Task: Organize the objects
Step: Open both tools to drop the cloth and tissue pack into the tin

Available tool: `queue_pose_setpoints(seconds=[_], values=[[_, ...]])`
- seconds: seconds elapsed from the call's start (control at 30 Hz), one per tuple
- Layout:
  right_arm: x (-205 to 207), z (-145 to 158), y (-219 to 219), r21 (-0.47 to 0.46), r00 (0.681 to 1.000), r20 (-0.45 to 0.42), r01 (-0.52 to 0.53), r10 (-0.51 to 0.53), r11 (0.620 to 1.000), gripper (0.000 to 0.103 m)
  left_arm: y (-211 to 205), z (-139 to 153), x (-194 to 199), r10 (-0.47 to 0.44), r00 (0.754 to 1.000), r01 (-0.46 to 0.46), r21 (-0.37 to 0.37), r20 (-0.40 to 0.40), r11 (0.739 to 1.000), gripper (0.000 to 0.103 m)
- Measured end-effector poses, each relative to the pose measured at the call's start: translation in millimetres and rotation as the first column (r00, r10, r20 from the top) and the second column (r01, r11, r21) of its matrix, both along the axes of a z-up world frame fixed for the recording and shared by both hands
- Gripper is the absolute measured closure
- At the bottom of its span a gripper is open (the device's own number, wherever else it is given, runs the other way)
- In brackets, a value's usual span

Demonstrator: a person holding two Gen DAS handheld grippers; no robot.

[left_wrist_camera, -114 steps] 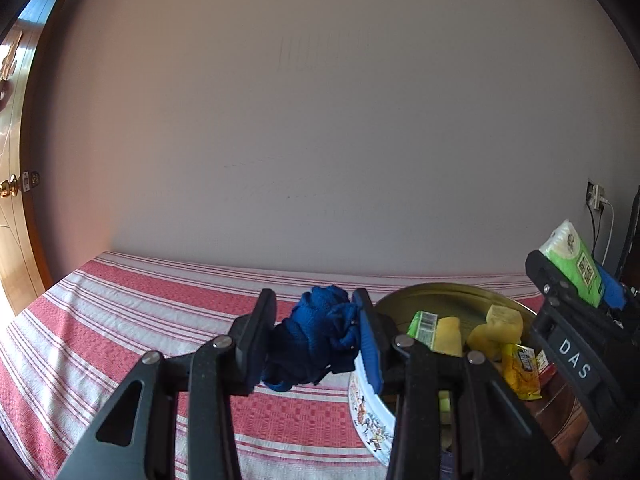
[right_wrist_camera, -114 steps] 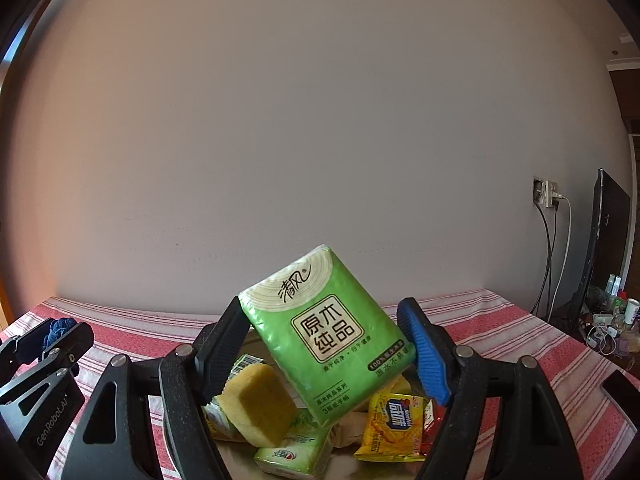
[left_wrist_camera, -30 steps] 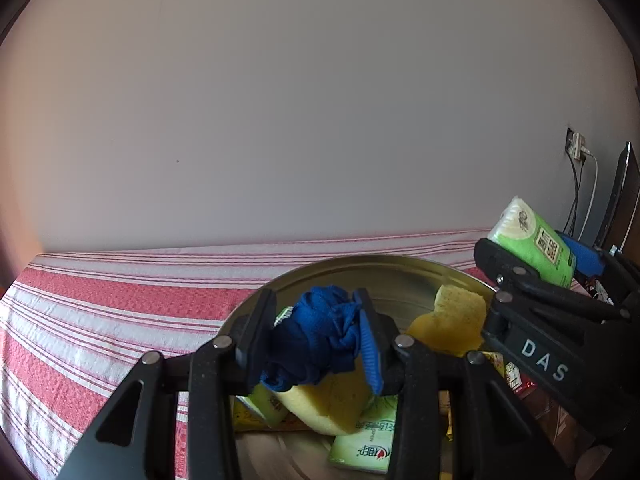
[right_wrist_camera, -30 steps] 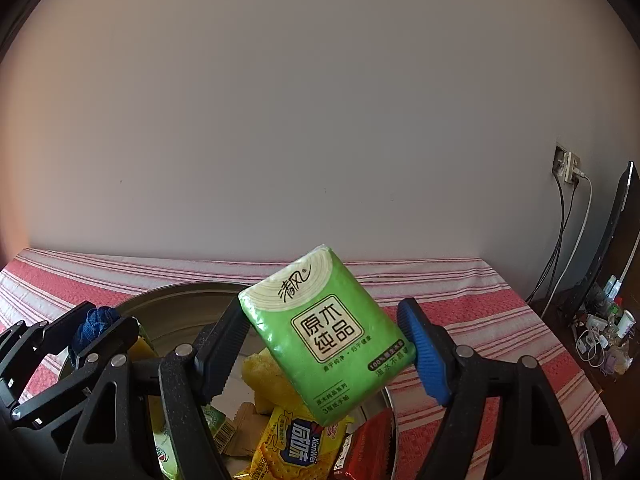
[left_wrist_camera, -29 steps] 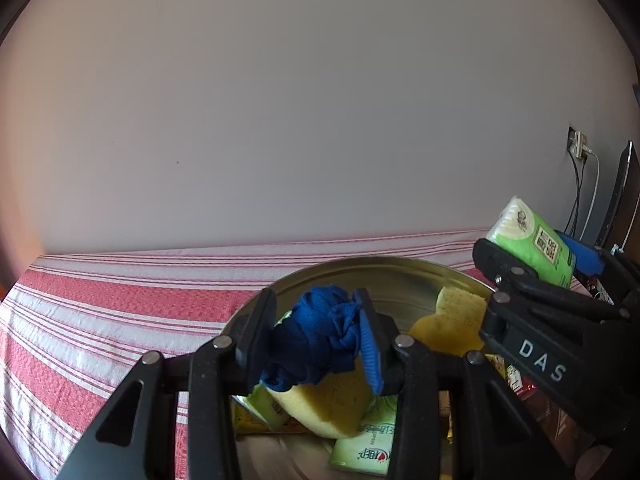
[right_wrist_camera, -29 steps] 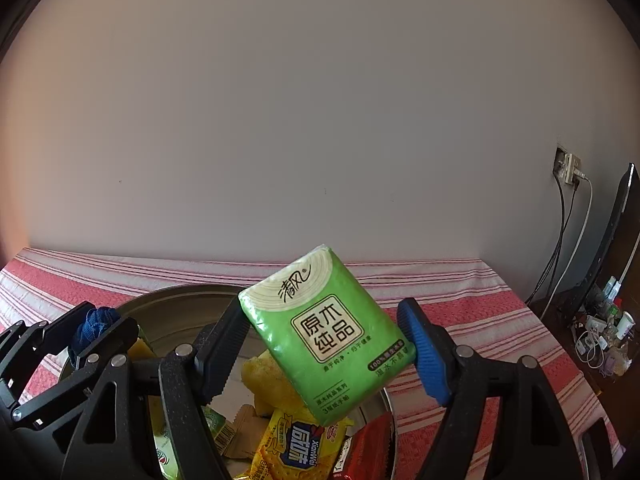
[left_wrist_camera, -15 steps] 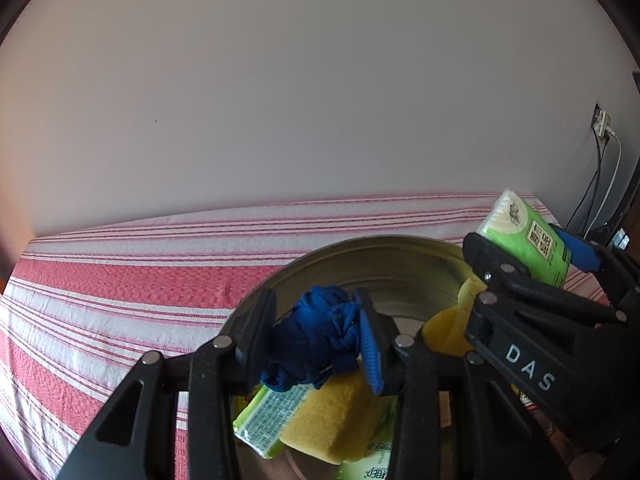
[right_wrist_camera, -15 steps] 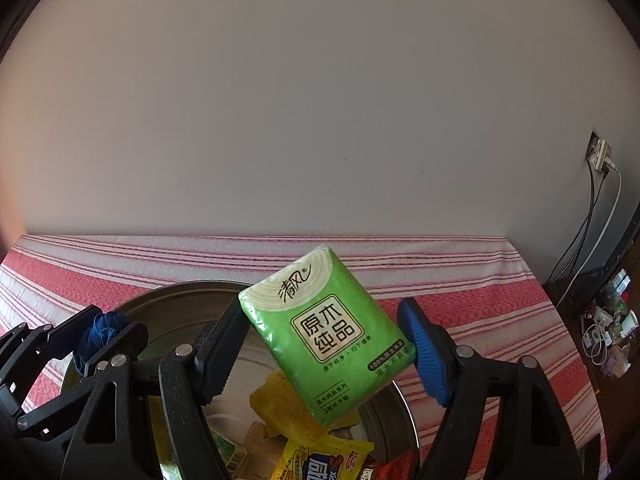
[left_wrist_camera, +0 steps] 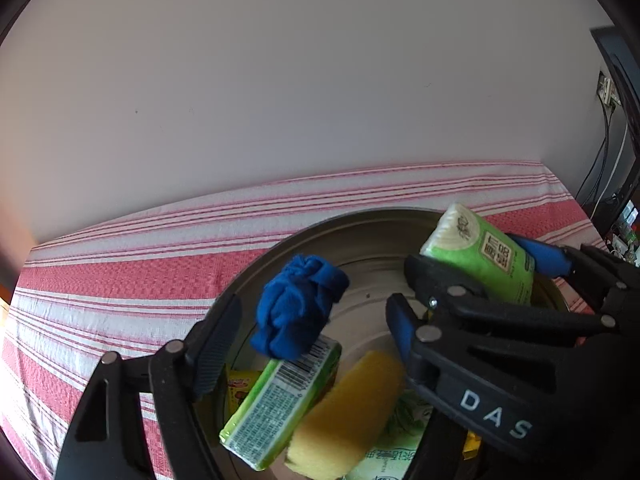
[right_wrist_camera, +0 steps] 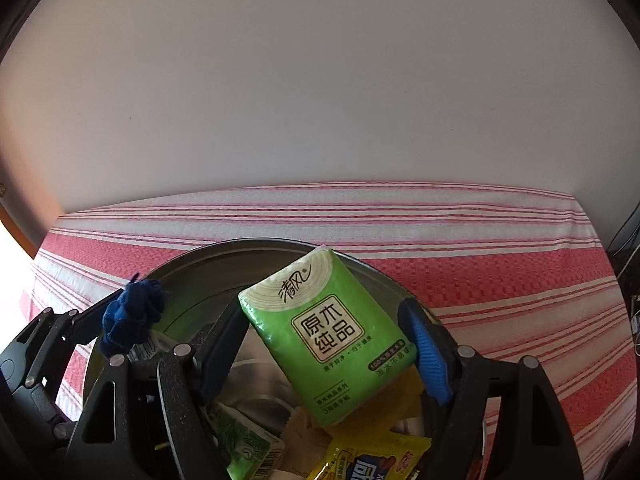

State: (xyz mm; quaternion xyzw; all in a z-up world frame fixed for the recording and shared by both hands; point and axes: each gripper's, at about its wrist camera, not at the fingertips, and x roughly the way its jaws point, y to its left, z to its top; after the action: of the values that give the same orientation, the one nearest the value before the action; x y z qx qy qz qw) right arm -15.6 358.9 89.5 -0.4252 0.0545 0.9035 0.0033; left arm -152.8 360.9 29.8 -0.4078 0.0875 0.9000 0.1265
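A round metal tin point(left_wrist_camera: 360, 236) point(right_wrist_camera: 208, 264) sits on the red-and-white striped cloth. My left gripper point(left_wrist_camera: 316, 328) is open over the tin. The blue cloth ball point(left_wrist_camera: 298, 306) point(right_wrist_camera: 132, 318) is loose between its jaws, above a green packet point(left_wrist_camera: 280, 400) and a yellow sponge point(left_wrist_camera: 348, 412). My right gripper point(right_wrist_camera: 328, 348) is shut on the green tissue pack point(right_wrist_camera: 328, 340) point(left_wrist_camera: 480, 256) and holds it tilted over the tin. A yellow snack packet point(right_wrist_camera: 372, 460) lies in the tin below it.
The striped cloth point(right_wrist_camera: 480, 264) covers the table to the white wall behind. Cables and a wall socket point(left_wrist_camera: 608, 92) are at the far right, past the table edge. Both grippers are close together over the tin.
My left gripper has opened and let go of the blue cloth ball, which now drops free between the jaws. Both grippers have tilted down over the tin. The right still holds the tissue pack.
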Motion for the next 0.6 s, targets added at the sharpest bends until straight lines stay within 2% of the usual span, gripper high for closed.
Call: queue_pose_setpoints(seconds=[0.07,0.13,0.2,0.3,0.4,0.5,0.6], values=[[4.2,1.9,0.5,0.008,1.000,-0.015,-0.016,0.016,1.000,0.023,3.5,2.7,6.4,0.002,0.999,-0.002,-0.020,-0.032,1.000,0.025],[11.0,6.5,2.2,0.007,0.999,-0.045,-0.012,0.012,1.000,0.023,4.5,5.7,10.8,0.019,0.997,-0.021,-0.029,-0.077,0.999,0.016],[17.8,12.1,5.6,-0.033,0.997,-0.077,-0.016,0.013,0.999,0.022,-6.2,8.8,9.7,0.041,0.991,-0.045,-0.027,-0.126,0.999,0.001],[25.8,16.3,16.1,-0.113,0.994,-0.109,-0.030,0.017,0.993,0.016,-9.3,16.3,19.3,0.069,0.981,-0.073,-0.012,-0.181,0.997,0.001],[36.4,18.7,33.4,-0.158,0.988,-0.151,-0.034,0.010,0.987,0.016,-20.5,19.0,30.3,0.091,0.973,-0.084,0.040,-0.213,0.996,0.001],[49.8,19.4,31.9,-0.135,0.983,-0.186,-0.023,-0.003,0.991,0.016,-38.0,20.5,39.4,0.120,0.959,-0.102,0.082,-0.258,0.991,0.001],[64.3,17.6,28.6,-0.086,0.976,-0.215,0.004,-0.022,0.996,0.016,-47.5,16.5,50.3,0.143,0.938,-0.121,0.090,-0.315,0.989,0.001]])
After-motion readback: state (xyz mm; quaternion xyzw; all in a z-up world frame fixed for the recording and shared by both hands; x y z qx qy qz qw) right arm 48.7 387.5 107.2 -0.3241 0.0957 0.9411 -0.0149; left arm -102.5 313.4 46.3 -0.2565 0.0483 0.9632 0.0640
